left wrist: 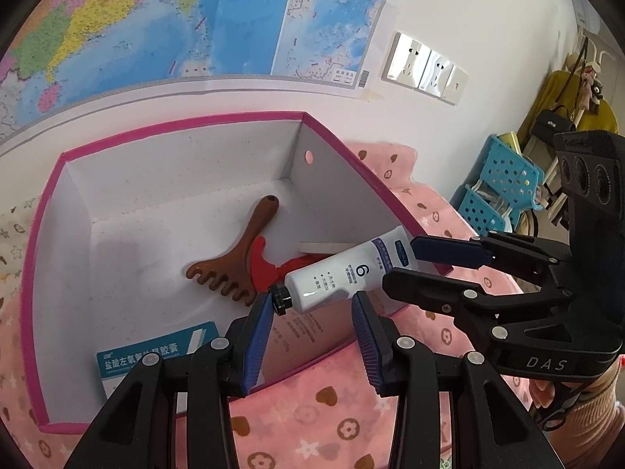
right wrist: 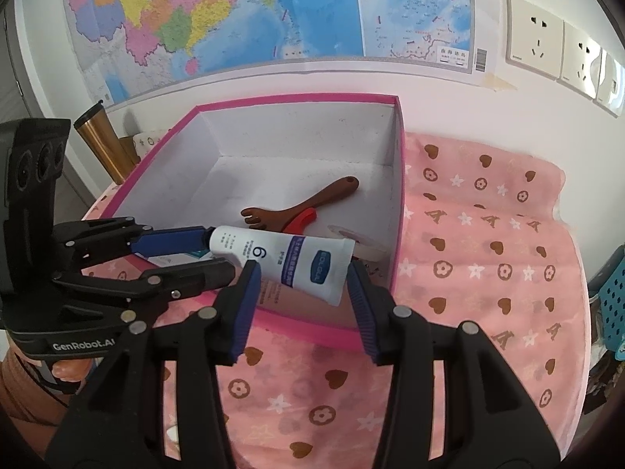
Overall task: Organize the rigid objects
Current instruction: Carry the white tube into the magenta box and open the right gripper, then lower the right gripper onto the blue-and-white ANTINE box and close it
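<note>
A white tube (left wrist: pixel 343 273) with a black cap hangs over the near part of the pink-rimmed box (left wrist: pixel 35 234). The tube also shows in the right wrist view (right wrist: pixel 289 262). My left gripper (left wrist: pixel 312 308) is open, its fingers either side of the cap end. My right gripper (right wrist: pixel 302 279) is open too, its fingers either side of the crimped end. Whether any pad touches the tube is unclear. In the box (right wrist: pixel 398 179) lie a brown comb (left wrist: pixel 238 258), a red piece (left wrist: pixel 265 262), a teal-and-white medicine box (left wrist: pixel 156 351) and a tape roll (right wrist: pixel 363 244).
The box stands on a pink patterned cloth (right wrist: pixel 468 273) against a wall with a map (right wrist: pixel 234 19) and sockets (right wrist: pixel 539 39). A gold tumbler (right wrist: pixel 101 136) stands left of the box. Blue baskets (left wrist: pixel 504 179) and hanging bags are at the right.
</note>
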Available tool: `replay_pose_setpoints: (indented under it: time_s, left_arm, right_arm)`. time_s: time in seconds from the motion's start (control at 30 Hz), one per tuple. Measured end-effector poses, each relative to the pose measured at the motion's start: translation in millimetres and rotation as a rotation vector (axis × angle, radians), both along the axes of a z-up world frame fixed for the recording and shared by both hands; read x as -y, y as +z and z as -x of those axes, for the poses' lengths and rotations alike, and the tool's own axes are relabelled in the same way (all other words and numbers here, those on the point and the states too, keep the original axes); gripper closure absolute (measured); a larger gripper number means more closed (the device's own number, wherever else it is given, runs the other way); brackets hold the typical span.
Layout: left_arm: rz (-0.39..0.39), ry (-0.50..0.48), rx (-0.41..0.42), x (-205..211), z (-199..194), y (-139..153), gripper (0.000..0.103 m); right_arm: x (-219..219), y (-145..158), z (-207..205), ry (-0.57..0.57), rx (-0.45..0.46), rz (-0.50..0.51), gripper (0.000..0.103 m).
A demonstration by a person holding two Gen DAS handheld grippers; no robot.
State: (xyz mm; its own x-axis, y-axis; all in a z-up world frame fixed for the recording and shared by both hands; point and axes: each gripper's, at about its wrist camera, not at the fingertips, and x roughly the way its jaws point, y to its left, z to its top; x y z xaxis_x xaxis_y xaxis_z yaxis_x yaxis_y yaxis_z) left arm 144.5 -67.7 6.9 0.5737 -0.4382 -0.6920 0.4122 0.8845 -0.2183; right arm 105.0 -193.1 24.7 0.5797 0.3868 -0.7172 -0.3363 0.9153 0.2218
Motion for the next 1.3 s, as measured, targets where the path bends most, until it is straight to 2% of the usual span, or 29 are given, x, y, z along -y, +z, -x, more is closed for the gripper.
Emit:
replay_pose_setpoints:
  time_s: [0.37,0.63,0.87,1.03,1.3]
  left_arm:
    - [0.006,-0.003,0.001,1.1,0.1,-1.1,0.062]
    - [0.001,0.014,0.049,-10.1,22.1,6.2,0.054]
    - [0.023,0.042,0.116,-43.2,64.9,18.9,0.045]
    - [0.026,0.113,0.139,-81.7,99.4,18.9,0.042]
    - [0.000,0.246,0.041,-135.8,134.2,-19.5,0.041]
  right_arm:
    - [0.8,1.5,3.0,-0.009,0.005,-0.013,0.053]
    - [9.2,6.9,22.1,-0.007,0.019,-0.076,0.053]
    - [1.8,16.8,56.5,0.091,0.039,-0.163,0.053]
    - [-16.6,10.0,78.1,0.194,0.005,-0.190,0.052]
    - [-47.7,-13.3,101.0,0.315,-0.078,-0.225,0.052]
